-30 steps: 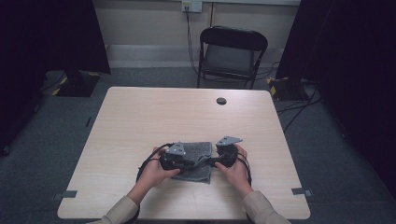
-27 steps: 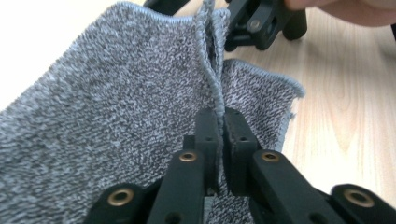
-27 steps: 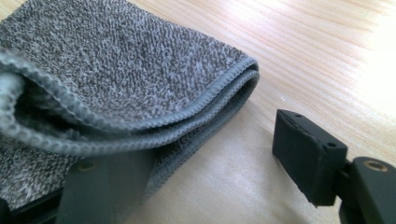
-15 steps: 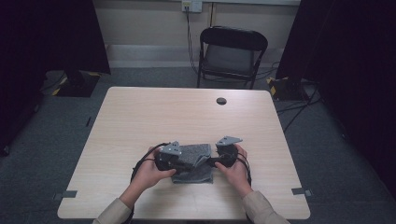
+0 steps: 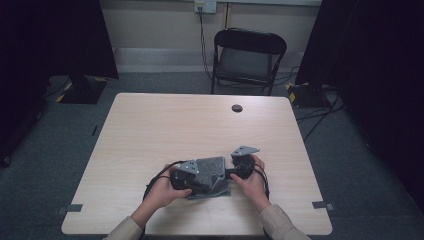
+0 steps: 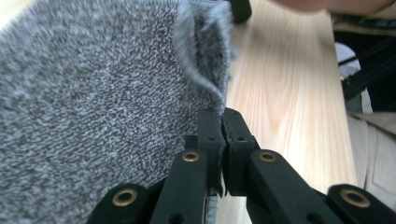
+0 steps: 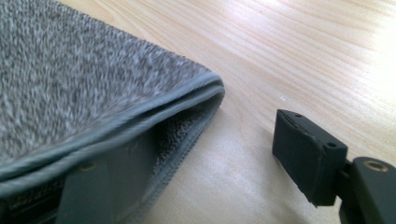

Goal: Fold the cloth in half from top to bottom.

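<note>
A grey terry cloth (image 5: 212,171) lies folded on the wooden table (image 5: 150,130), near the front edge between the person's two hands. My left gripper (image 6: 221,117) is shut on a hemmed edge of the cloth (image 6: 93,93) and holds that part slightly raised; in the high view the left gripper (image 5: 189,177) is at the cloth's left side. My right gripper (image 7: 196,154) is open at the cloth's right corner (image 7: 140,107). One of its fingers (image 7: 306,156) stands bare over the table, and the other is tucked under the cloth's folded layers. The high view shows the right gripper (image 5: 234,172) against the cloth's right edge.
A small dark round disc (image 5: 237,108) sits on the table at the far middle-right. A black folding chair (image 5: 247,57) stands behind the table. The table's front edge (image 5: 200,234) runs close below the hands.
The left hand and its gripper have drawn slightly toward the person, with the cloth's edge still in the jaws. The right hand has hardly moved.
</note>
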### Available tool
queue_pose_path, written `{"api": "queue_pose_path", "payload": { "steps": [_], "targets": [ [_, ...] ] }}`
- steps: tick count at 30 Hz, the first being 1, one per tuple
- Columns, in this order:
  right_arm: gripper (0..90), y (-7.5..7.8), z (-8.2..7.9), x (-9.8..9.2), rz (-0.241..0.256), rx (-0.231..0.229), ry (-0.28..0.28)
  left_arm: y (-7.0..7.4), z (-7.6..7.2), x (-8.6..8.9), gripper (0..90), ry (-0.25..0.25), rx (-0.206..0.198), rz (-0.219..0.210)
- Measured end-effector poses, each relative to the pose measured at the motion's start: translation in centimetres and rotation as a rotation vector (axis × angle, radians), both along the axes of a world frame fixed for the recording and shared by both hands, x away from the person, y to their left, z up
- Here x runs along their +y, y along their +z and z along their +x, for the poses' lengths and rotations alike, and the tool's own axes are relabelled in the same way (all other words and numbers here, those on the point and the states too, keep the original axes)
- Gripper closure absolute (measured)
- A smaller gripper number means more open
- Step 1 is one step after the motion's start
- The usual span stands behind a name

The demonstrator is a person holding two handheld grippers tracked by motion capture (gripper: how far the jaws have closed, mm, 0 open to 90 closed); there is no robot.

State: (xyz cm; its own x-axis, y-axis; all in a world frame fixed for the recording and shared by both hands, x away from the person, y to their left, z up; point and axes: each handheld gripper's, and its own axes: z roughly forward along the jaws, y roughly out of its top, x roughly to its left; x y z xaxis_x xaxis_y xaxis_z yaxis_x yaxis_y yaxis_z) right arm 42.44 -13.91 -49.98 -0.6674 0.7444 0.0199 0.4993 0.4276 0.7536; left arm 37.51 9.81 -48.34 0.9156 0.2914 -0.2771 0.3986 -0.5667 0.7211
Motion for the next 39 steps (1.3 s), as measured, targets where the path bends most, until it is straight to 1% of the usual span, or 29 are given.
{"api": "queue_pose_path", "payload": {
  "steps": [1, 4, 6, 8, 11, 13, 14, 15, 16, 17, 20, 21, 24, 26, 27, 29, 31, 33, 34, 37, 39],
  "targets": [
    [30.7, 0.0, 0.0, 0.0, 0.004, 0.003, -0.003, -0.2, 0.0, -0.1, 87.2, -0.002, 0.009, 0.002],
    [26.7, 0.0, 0.1, -0.2, 0.009, 0.009, -0.002, -0.4, 0.1, -0.2, 86.1, 0.004, 0.018, 0.009],
    [24.9, 0.0, 0.1, -0.5, 0.016, 0.011, 0.0, -0.5, 0.1, -0.3, 84.7, 0.005, 0.015, 0.01],
    [24.4, 0.1, 0.1, -0.7, 0.007, -0.003, 0.008, -0.5, 0.1, -0.4, 83.0, 0.008, 0.012, 0.012],
    [24.5, 0.3, -0.1, -0.9, 0.003, -0.006, 0.018, -0.4, 0.0, -0.5, 78.5, 0.01, 0.002, 0.01],
    [24.4, 0.6, -0.3, -1.1, -0.012, -0.015, 0.026, -0.2, 0.1, -0.5, 70.8, 0.03, 0.001, -0.002],
    [24.3, 0.7, -0.4, -1.2, -0.02, -0.02, 0.032, 0.0, 0.1, -0.4, 66.8, 0.033, -0.018, -0.004],
    [24.2, 0.8, -0.5, -1.3, -0.026, -0.022, 0.036, 0.1, 0.2, -0.3, 64.8, 0.034, -0.03, 0.003],
    [24.2, 0.9, -0.5, -1.5, -0.029, -0.018, 0.037, 0.2, 0.2, -0.2, 61.1, 0.04, -0.044, 0.007],
    [24.1, 0.9, -0.6, -1.7, -0.032, -0.019, 0.037, 0.4, 0.2, -0.1, 57.4, 0.048, -0.058, -0.001],
    [23.8, 1.1, -0.9, -2.3, -0.032, -0.025, 0.036, 0.8, 0.2, 0.2, 48.5, 0.073, -0.065, -0.024],
    [23.8, 1.2, -1.0, -2.5, -0.031, -0.025, 0.036, 0.9, 0.3, 0.4, 45.7, 0.078, -0.071, -0.026],
    [23.8, 1.3, -1.2, -3.1, -0.03, -0.023, 0.032, 1.3, 0.5, 1.0, 39.1, 0.114, -0.101, -0.029],
    [23.6, 1.5, -1.3, -3.4, -0.019, -0.025, 0.03, 1.4, 0.6, 1.3, 35.8, 0.132, -0.115, -0.034],
    [23.3, 1.7, -1.4, -3.6, -0.011, -0.025, 0.027, 1.5, 0.6, 1.6, 33.9, 0.13, -0.128, -0.027],
    [22.4, 2.1, -1.5, -3.8, 0.005, -0.033, 0.033, 1.4, 0.7, 2.0, 31.9, 0.146, -0.137, -0.026],
    [22.0, 2.7, -1.6, -3.8, 0.013, -0.039, 0.041, 1.4, 0.7, 2.5, 29.5, 0.158, -0.135, -0.009],
    [20.7, 3.3, -1.6, -3.5, 0.027, -0.041, 0.054, 1.2, 0.8, 3.1, 28.8, 0.18, -0.126, -0.014],
    [20.4, 3.7, -1.6, -3.3, 0.049, -0.042, 0.059, 1.1, 0.9, 3.3, 28.1, 0.189, -0.128, -0.012],
    [19.0, 4.2, -1.7, -2.6, 0.066, -0.049, 0.09, 0.9, 0.9, 4.1, 26.8, 0.215, -0.118, -0.008],
    [18.1, 4.2, -1.9, -2.0, 0.066, -0.044, 0.117, 0.9, 0.8, 4.4, 26.7, 0.216, -0.115, -0.004]
  ]
}}
